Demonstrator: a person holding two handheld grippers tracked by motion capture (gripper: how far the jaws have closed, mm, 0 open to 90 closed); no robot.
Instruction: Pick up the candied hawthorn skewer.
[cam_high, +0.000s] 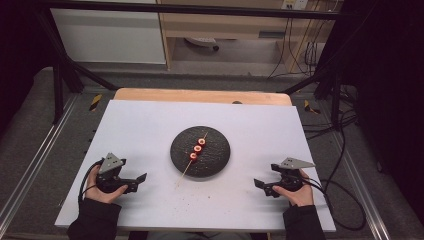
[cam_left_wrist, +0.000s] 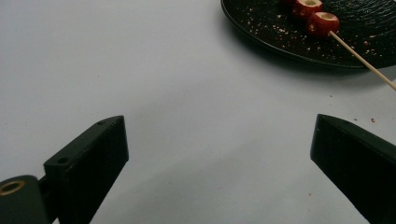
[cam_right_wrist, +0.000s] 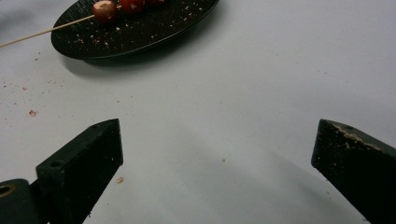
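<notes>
Both tongs, left (cam_high: 142, 178) and right (cam_high: 258, 184), rested apart and empty on the white desk (cam_high: 145, 125). The wooden skewer (cam_high: 186, 170) of three red fruit pieces (cam_high: 197, 148) lay untouched on the round black plate (cam_high: 217, 160); handling had not begun.

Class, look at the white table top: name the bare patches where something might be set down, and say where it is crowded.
Free: the far strip between the black plate and the table's back edge, and the flanks left and right of the plate. Crowded: the middle, where the skewer of red pieces overhangs the plate's near rim, and the near corners held by the left gripper and right gripper.
</notes>
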